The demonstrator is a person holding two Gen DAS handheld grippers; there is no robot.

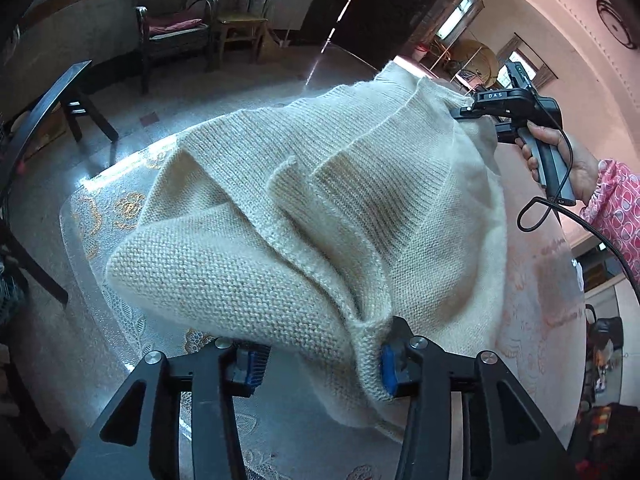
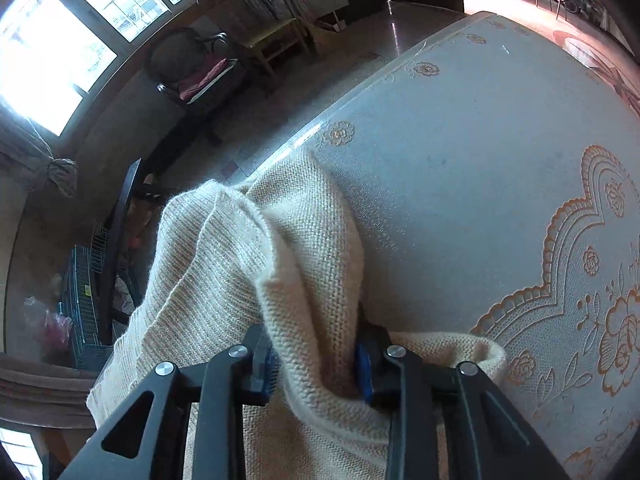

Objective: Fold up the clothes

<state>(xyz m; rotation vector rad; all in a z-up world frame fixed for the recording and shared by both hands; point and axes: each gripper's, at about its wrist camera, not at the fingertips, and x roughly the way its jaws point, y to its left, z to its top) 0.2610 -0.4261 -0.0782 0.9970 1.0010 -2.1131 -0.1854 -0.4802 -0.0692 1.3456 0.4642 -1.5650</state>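
Note:
A cream knit sweater (image 1: 304,208) is stretched between both grippers above a table with a lace-patterned cover (image 1: 92,216). In the left wrist view my left gripper (image 1: 319,370) is shut on a bunched fold of the sweater, and creases run into its right blue pad. At the far end my right gripper (image 1: 466,110), held by a hand (image 1: 576,164), pinches the ribbed edge. In the right wrist view the right gripper (image 2: 314,372) is shut on a thick roll of the sweater (image 2: 224,280), which hangs left over the table's edge (image 2: 320,128).
The table cover (image 2: 460,160) lies bare to the right of the sweater. A dark chair back (image 1: 60,96) stands close to the table's left side. An armchair with a red cushion (image 1: 176,24) and a wooden chair (image 1: 240,20) stand by the far wall.

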